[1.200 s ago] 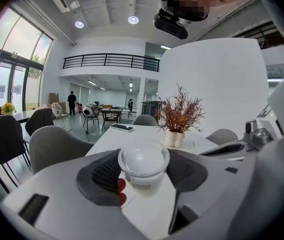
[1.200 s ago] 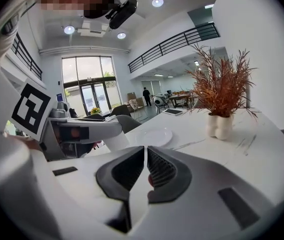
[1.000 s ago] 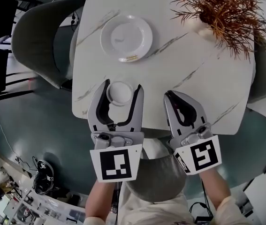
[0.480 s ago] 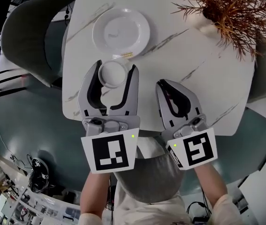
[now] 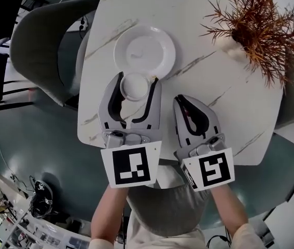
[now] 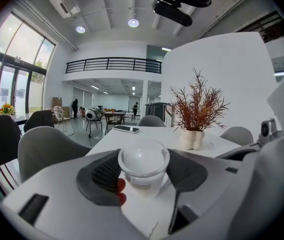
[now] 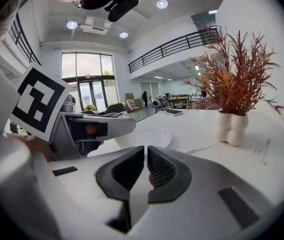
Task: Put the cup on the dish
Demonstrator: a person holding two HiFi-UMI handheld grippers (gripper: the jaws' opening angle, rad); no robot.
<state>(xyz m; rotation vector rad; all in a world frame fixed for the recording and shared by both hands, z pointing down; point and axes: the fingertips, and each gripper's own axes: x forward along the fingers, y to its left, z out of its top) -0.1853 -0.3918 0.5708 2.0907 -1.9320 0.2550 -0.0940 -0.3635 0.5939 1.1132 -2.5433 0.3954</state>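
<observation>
One bench (image 5: 214, 14) carries one plant (image 5: 261, 25) at 2 o'clock and one dish (image 5: 144, 48) at 11. Two tongs: the left tongs (image 5: 136, 80) are clamped on the one cup (image 5: 135, 86), which sits between their jaws just at the dish's 6 o'clock edge; the right tongs (image 5: 184, 100), at the cup's 4 o'clock, are pressed together.

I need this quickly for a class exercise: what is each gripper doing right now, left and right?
Left gripper: closed on the cup.
Right gripper: closed, nothing between its jaws.
</observation>
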